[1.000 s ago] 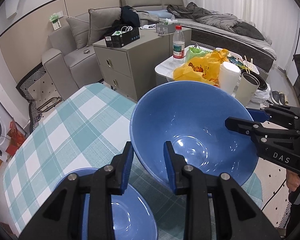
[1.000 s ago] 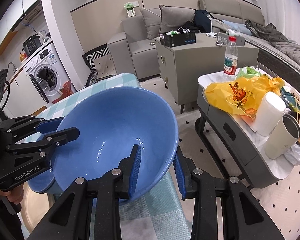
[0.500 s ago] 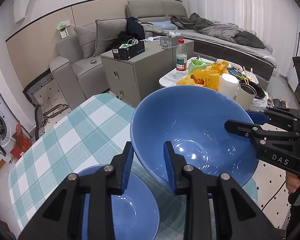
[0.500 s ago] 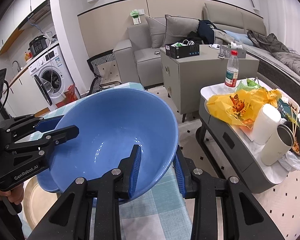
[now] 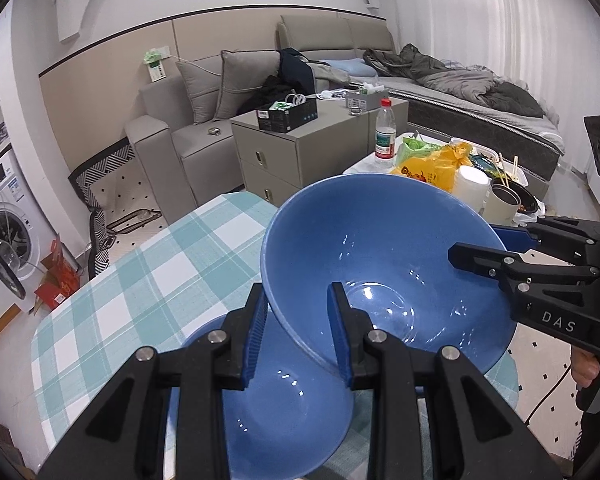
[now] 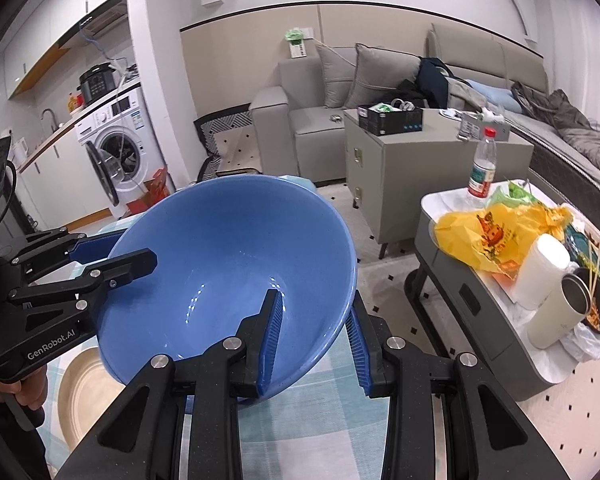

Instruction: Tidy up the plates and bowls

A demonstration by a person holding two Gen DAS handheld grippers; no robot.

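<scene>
— Bowls first: where is the big blue bowl [image 5: 384,264] sitting?

— It is not sitting at all. It is hanging in the air above the checked tablecloth [image 5: 132,280], tilted, with both tools gripping its rim from opposite sides.

— How are the fingers of the left gripper [image 5: 298,332] standing?

— They are clamping the near wall of the bowl, one blue pad inside, the other outside. The right gripper [image 6: 314,340] is doing the same on its side, pinching the rim between its pads.

— Is anything lying under the bowl?

— A second blue bowl [image 5: 284,408] is resting on the cloth just below the lifted one, and in the right wrist view a tan plate [image 6: 80,392] is showing on the table beside it.

— And whoever is holding the tools?

— Only a hand [image 6: 16,384] is showing, wrapping the left tool's handle. Beyond the table, a side table [image 6: 452,240] is carrying a yellow bag [image 6: 500,232] and a water bottle [image 6: 482,164].
</scene>
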